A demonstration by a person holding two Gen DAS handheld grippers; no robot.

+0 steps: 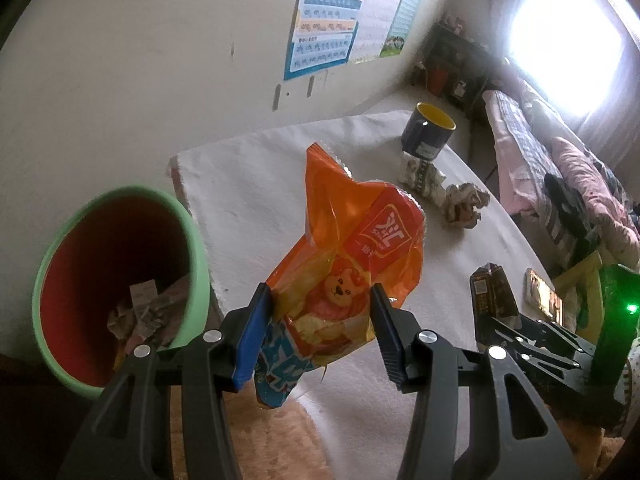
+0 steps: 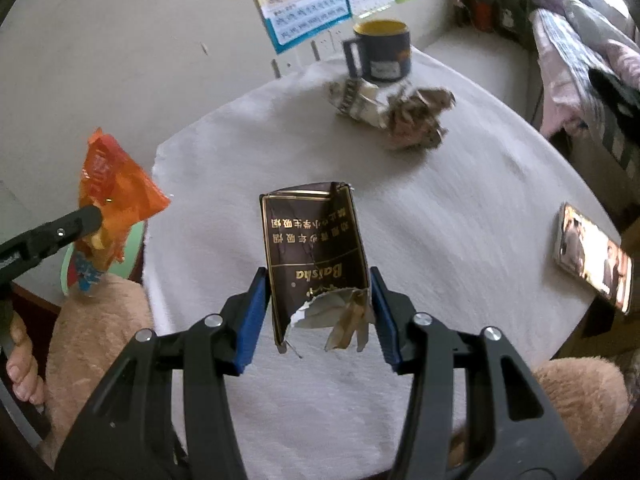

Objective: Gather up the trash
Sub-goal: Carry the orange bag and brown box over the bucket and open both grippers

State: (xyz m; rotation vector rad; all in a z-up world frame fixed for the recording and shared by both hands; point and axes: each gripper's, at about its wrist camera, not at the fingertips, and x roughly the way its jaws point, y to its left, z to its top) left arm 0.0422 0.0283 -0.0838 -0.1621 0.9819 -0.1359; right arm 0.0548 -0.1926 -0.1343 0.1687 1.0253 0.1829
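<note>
Left wrist view
- Jaws: left gripper (image 1: 320,320) clamped on orange snack bag (image 1: 352,264), pads pinching lower half, bag standing up and away from the jaws.
- Bag location: off the surface (image 1: 256,200), in the air between bin and middle of the surface; not yet over the bin.
- Bin: green bin w/ red inside (image 1: 120,280) to the left, below the surface edge, paper scraps already in it.
- Risk: bag is slick foil, top-heavy; could slide out of the pads if swung fast, or catch the bin rim and fall outside. Prob. needs to be fully above the opening before release.
- Risk 2: right gripper (image 1: 532,336) close by at lower right; arms could bump if both head for the bin at once.
- Pose: angled steeply down, tilted toward the bin side.

Right wrist view
- Jaws: right gripper (image 2: 320,312) closed on torn dark cigarette pack (image 2: 316,256), pads on its two long sides near the ripped end.
- Pack location: lifted, hanging above the surface (image 2: 440,220); far from the bin, which is only partly seen behind the snack bag (image 2: 112,196).
- Risk: torn cardboard and loose foil at the gripped end look weak; pack could crush or slip, scraps could drop.
- Left to collect: crumpled paper wads (image 2: 396,112) beside mug (image 2: 380,52); phone (image 2: 592,256) at right edge is not trash, easy to knock.
- Pose: pointing down at the surface. Left gripper (image 2: 80,220) and a hand (image 2: 24,356) at left edge.
</note>
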